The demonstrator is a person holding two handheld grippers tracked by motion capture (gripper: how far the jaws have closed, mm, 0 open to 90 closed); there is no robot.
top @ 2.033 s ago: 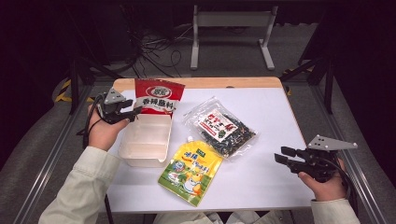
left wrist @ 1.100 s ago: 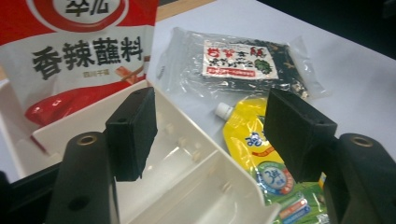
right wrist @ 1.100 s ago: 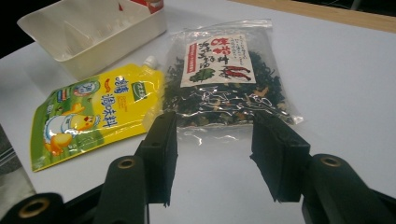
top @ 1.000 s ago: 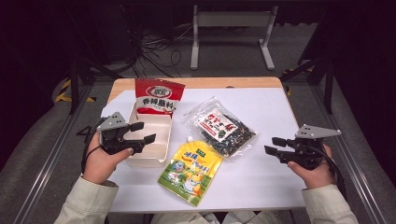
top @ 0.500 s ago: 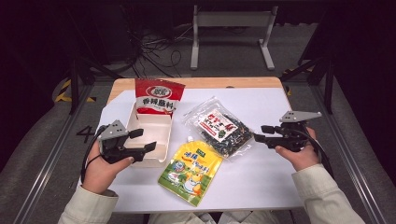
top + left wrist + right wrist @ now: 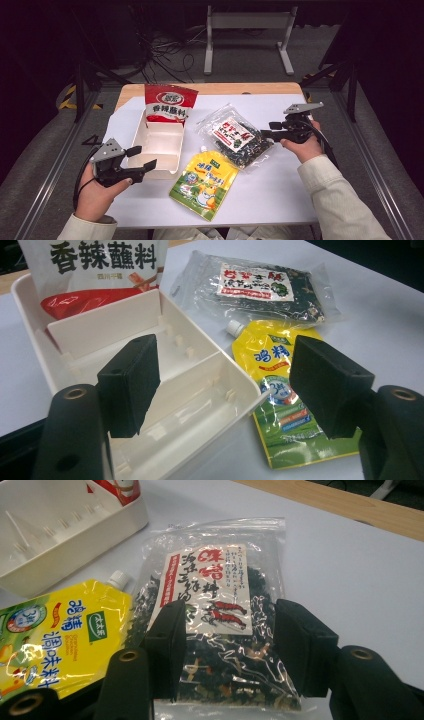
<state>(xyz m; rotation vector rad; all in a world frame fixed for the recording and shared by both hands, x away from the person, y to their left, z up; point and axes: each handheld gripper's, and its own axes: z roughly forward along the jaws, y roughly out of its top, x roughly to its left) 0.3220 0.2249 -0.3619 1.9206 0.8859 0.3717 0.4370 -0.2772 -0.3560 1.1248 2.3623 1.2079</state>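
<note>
While both jaw pairs gape empty, the white bin [image 6: 159, 145] can skid off the left gripper [image 6: 139, 157] at its near corner. Right gripper [image 6: 272, 129], just opening, reaches the seaweed bag [image 6: 239, 140] mid-table; slick film may slip out.

At centre left of the high view, a cream plastic divided tray [image 6: 159, 145] holds a red-and-white foil sachet [image 6: 169, 104] with dark lettering. Lower centre lies a yellow-and-green spouted pouch [image 6: 205, 181]; beside it, a clear bag of dark seaweed [image 6: 237, 136] bears a white label with red script.
</note>
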